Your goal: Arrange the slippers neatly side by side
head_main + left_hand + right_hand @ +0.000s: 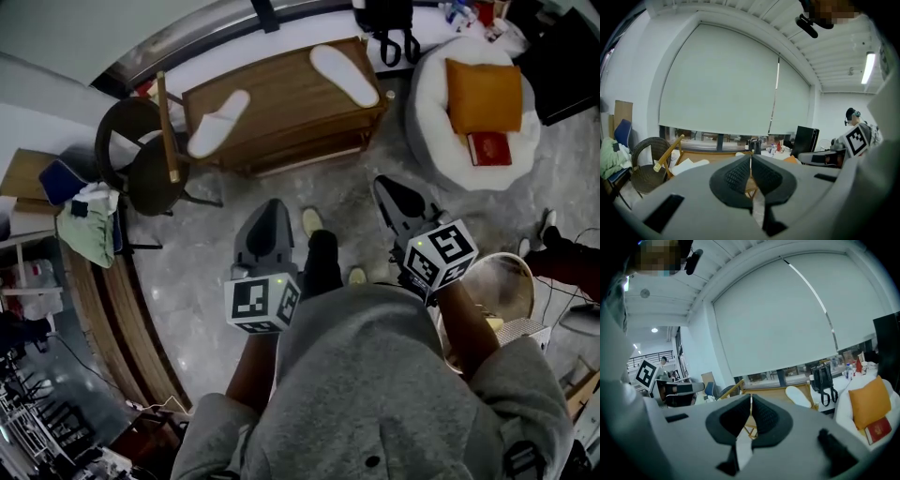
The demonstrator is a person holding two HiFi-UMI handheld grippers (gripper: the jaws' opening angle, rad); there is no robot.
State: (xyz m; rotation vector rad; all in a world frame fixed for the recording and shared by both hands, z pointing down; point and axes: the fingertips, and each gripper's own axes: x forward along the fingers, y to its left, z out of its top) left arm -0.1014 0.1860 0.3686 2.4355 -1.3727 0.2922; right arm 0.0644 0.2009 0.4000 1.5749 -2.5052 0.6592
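Note:
Two white slippers lie far apart on a low wooden table (281, 103). The left slipper (217, 123) sits at the table's left end, angled; the right slipper (344, 75) rests sole up at the far right corner and shows as the right slipper (798, 396) in the right gripper view. My left gripper (273, 208) and right gripper (384, 184) hover over the floor short of the table, both shut and empty. In the left gripper view the left gripper (750, 158) points at the table, with the left slipper (689, 165) beside it.
A round wicker chair (141, 169) with a wooden stick stands left of the table. A white beanbag (473, 112) with an orange cushion and a red book is on the right. A black bag (389, 28) sits behind the table. A basket (497, 281) is near my right arm.

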